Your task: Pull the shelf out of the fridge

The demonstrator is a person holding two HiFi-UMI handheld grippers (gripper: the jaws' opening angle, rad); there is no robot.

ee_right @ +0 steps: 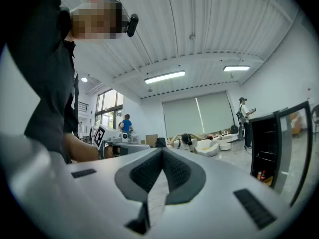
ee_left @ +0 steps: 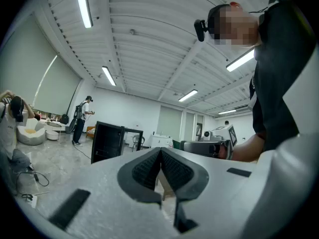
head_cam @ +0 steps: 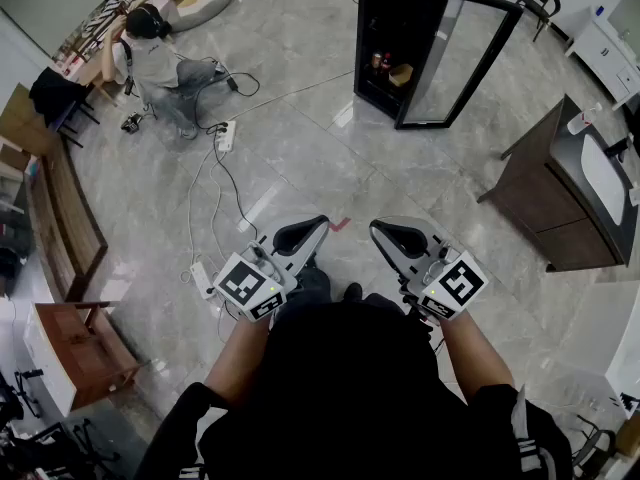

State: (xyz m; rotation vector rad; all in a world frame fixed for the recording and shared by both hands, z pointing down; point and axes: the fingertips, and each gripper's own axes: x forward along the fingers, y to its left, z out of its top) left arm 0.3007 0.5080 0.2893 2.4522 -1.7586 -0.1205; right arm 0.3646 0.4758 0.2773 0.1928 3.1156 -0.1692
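The black fridge (head_cam: pixel 395 43) stands far off at the top of the head view, its glass door (head_cam: pixel 462 60) swung open to the right. Bottles and a yellow item sit low inside; the shelves show only as thin lines (ee_right: pixel 265 156) in the right gripper view. My left gripper (head_cam: pixel 303 233) and right gripper (head_cam: pixel 394 234) are held close to the person's body, side by side, well short of the fridge. Both have their jaws pressed together with nothing between them: left gripper (ee_left: pixel 160 151), right gripper (ee_right: pixel 162 151). The fridge (ee_left: pixel 106 140) also appears in the left gripper view.
A person (head_cam: pixel 160 60) sits on the floor at the far left among cables and a power strip (head_cam: pixel 224 134). A dark cabinet (head_cam: pixel 560 183) stands to the right, wooden furniture (head_cam: pixel 62 223) and a wooden stool (head_cam: pixel 85 353) to the left. A red tape mark (head_cam: pixel 340 224) lies just ahead.
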